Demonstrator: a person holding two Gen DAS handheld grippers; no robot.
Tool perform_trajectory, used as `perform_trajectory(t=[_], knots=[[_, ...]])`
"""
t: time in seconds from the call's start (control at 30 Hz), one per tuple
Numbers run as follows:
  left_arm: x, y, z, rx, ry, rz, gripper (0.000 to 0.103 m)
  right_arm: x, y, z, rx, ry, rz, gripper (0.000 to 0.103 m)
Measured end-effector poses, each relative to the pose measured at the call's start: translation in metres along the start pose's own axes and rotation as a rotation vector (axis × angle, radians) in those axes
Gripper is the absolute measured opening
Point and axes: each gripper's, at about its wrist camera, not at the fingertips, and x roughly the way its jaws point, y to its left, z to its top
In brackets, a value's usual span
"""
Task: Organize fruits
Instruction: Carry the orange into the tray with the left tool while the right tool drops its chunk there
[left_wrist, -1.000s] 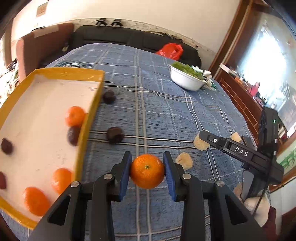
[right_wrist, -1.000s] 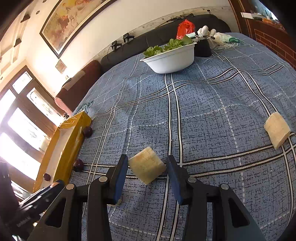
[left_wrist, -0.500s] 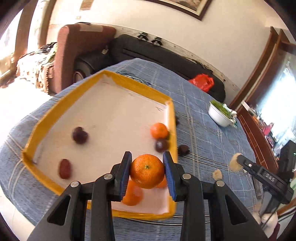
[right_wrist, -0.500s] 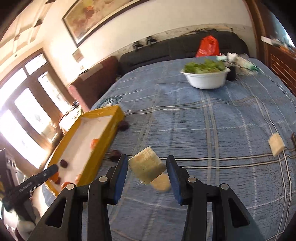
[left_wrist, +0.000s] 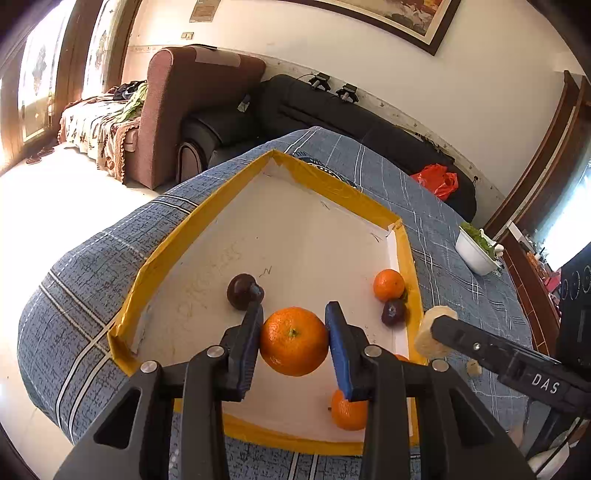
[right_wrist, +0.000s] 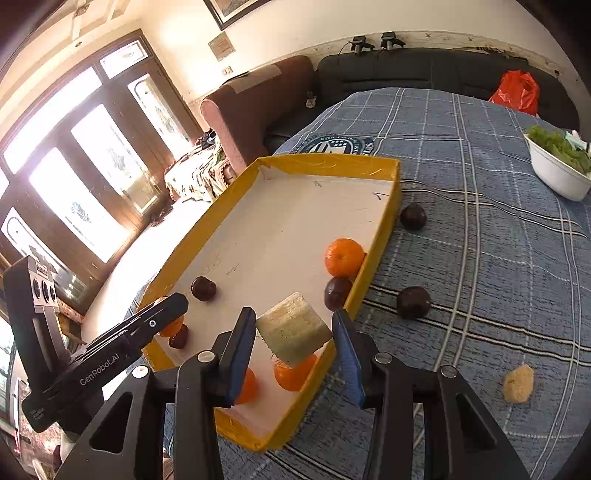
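My left gripper (left_wrist: 293, 332) is shut on an orange (left_wrist: 293, 341), held over the near part of a yellow-rimmed tray (left_wrist: 207, 218) with a white floor. My right gripper (right_wrist: 293, 332) is shut on a pale yellowish chunk (right_wrist: 291, 328), above the tray's (right_wrist: 325, 160) near right corner. In the tray lie several oranges (right_wrist: 343, 256) and dark plums (right_wrist: 203, 288). Two more plums (right_wrist: 413, 301) and another pale chunk (right_wrist: 519, 382) rest on the blue checked cloth to the right of the tray. The right gripper (left_wrist: 480, 347) shows at the right in the left wrist view.
A white bowl of greens (right_wrist: 557, 173) stands far right on the cloth. A red bag (right_wrist: 515, 92) lies on the black sofa behind the table. The table edge drops off left of the tray, toward an armchair (left_wrist: 192, 110) and bright doors.
Both grippers have swung left from over the cloth to over the tray, the left one carrying the orange and the right one its pale chunk. Both grips are unchanged.
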Motion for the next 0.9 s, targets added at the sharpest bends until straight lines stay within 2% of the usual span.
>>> perform_trajectory(t=[0.23,0.43,0.5,0.57,0.73,0.9], knots=[[0.024,0.003,0.012,-0.001,0.048,-0.013,0.034,0.037,0.011,0.009,-0.011,0.062,-0.005,0.048],[0.020,0.008,0.014,-0.027,0.032,-0.040,0.035,0.048,0.016,0.013,-0.031,0.074,-0.023,0.049],[0.016,0.008,0.015,-0.036,0.023,-0.046,0.038,0.049,0.018,0.016,-0.039,0.068,-0.024,0.049],[0.010,0.008,0.015,-0.042,0.010,-0.045,0.048,0.047,0.022,0.017,-0.049,0.062,-0.026,0.049],[-0.008,0.006,0.014,-0.044,-0.029,-0.022,0.062,0.033,0.027,0.020,-0.067,0.029,-0.029,0.049],[-0.022,-0.006,0.009,-0.017,-0.041,-0.012,0.067,0.014,0.022,0.019,-0.042,-0.006,-0.030,0.056]])
